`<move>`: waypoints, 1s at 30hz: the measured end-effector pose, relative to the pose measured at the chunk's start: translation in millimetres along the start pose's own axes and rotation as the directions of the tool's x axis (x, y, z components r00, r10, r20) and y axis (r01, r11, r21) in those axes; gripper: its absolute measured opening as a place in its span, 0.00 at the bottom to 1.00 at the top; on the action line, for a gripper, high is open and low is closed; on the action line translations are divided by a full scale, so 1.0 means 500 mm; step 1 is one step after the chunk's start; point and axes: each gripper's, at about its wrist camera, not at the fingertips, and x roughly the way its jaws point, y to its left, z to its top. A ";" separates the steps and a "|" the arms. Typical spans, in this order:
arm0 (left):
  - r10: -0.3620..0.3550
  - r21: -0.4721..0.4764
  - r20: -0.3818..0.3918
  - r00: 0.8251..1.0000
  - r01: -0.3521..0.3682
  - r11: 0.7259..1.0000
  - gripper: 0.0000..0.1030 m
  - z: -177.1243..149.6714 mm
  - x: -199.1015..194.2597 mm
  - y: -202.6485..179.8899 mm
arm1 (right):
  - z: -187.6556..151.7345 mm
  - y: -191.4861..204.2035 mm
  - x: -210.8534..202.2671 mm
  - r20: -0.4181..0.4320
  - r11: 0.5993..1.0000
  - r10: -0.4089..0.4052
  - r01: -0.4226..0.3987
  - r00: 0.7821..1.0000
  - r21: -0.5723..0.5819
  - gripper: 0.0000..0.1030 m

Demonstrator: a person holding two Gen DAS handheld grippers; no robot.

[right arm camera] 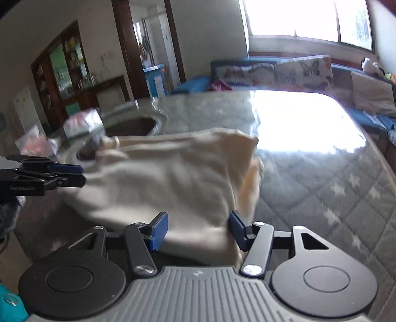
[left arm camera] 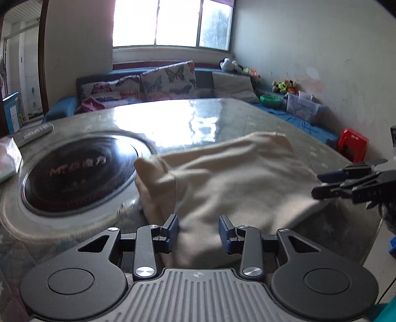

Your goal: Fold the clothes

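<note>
Cream garment (left arm camera: 230, 183) lies crosswise before both grippers.

On my tabletop (left arm camera: 259, 116) the garment (left arm camera: 235, 178) lies near the front edge, spread between my two grippers. My left gripper (left arm camera: 198, 232) sits over its near left part, my right gripper (right arm camera: 196, 229) over its near right part, cloth lying between each pair of fingers. To the garment's left a round cooktop (left arm camera: 79, 171) is set into the tabletop. Behind the far edge I see cushions (left arm camera: 168, 81) on a sofa, under the window (left arm camera: 173, 22).
</note>
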 end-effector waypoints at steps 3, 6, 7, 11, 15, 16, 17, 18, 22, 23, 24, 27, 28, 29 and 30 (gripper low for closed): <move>-0.017 0.001 -0.015 1.000 0.017 1.000 0.36 -0.011 -0.007 0.005 | -0.010 0.006 -0.011 -0.011 1.000 0.009 -0.009 1.000 0.000 0.54; -0.044 0.013 -0.037 0.998 0.044 0.999 0.36 -0.023 -0.015 0.004 | -0.019 0.021 -0.024 -0.043 0.999 0.010 -0.013 0.999 -0.053 0.54; -0.056 0.023 -0.043 0.998 0.057 0.998 0.36 -0.025 -0.020 0.004 | -0.021 0.024 -0.028 -0.052 0.998 0.011 -0.015 0.999 -0.063 0.54; -0.091 0.033 -0.061 0.994 0.093 0.995 0.36 -0.031 -0.036 0.012 | -0.016 0.019 -0.044 -0.097 0.997 0.039 -0.045 0.995 -0.061 0.54; -0.087 0.037 -0.028 0.996 0.088 0.995 0.38 -0.005 -0.051 0.029 | 0.009 0.005 -0.063 -0.069 0.998 0.062 -0.064 0.996 -0.025 0.54; -0.084 0.031 -0.011 0.996 0.084 0.996 0.38 0.005 -0.054 0.034 | 0.019 0.002 -0.067 -0.047 0.998 0.060 -0.061 0.997 -0.024 0.54; -0.079 0.022 0.006 0.997 0.078 0.997 0.38 0.017 -0.053 0.039 | 0.029 0.001 -0.067 -0.024 0.998 0.055 -0.056 0.998 -0.024 0.54; -0.072 0.013 0.020 0.997 0.072 0.997 0.38 0.028 -0.050 0.043 | 0.039 -0.001 -0.061 -0.004 0.999 0.050 -0.050 0.999 -0.021 0.54; -0.067 -0.017 0.055 0.996 0.068 0.998 0.37 0.077 -0.010 0.035 | 0.080 -0.005 -0.018 0.053 0.999 0.036 -0.036 0.998 0.011 0.54; -0.074 -0.020 0.060 0.995 0.075 0.997 0.37 0.088 0.004 0.028 | 0.090 -0.006 -0.001 0.060 0.999 0.036 -0.037 0.998 0.021 0.54; -0.080 -0.025 0.062 0.995 0.082 0.996 0.37 0.098 0.018 0.021 | 0.099 -0.005 0.016 0.061 0.999 0.038 -0.040 0.997 0.028 0.54; -0.110 -0.037 0.060 0.992 0.112 0.993 0.37 0.127 0.062 0.002 | 0.124 -0.006 0.064 0.060 0.998 0.044 -0.047 0.997 0.049 0.49; -0.114 -0.040 0.057 0.992 0.117 0.992 0.37 0.136 0.077 -0.005 | 0.131 -0.007 0.079 0.059 0.997 0.046 -0.049 0.997 0.055 0.48; -0.118 -0.041 0.054 0.991 0.121 0.992 0.37 0.143 0.091 -0.009 | 0.138 -0.008 0.094 0.058 0.997 0.048 -0.052 0.997 0.062 0.47; -0.122 -0.041 0.052 0.991 0.124 0.991 0.37 0.149 0.105 -0.013 | 0.144 -0.010 0.108 0.057 0.996 0.047 -0.051 0.997 0.067 0.42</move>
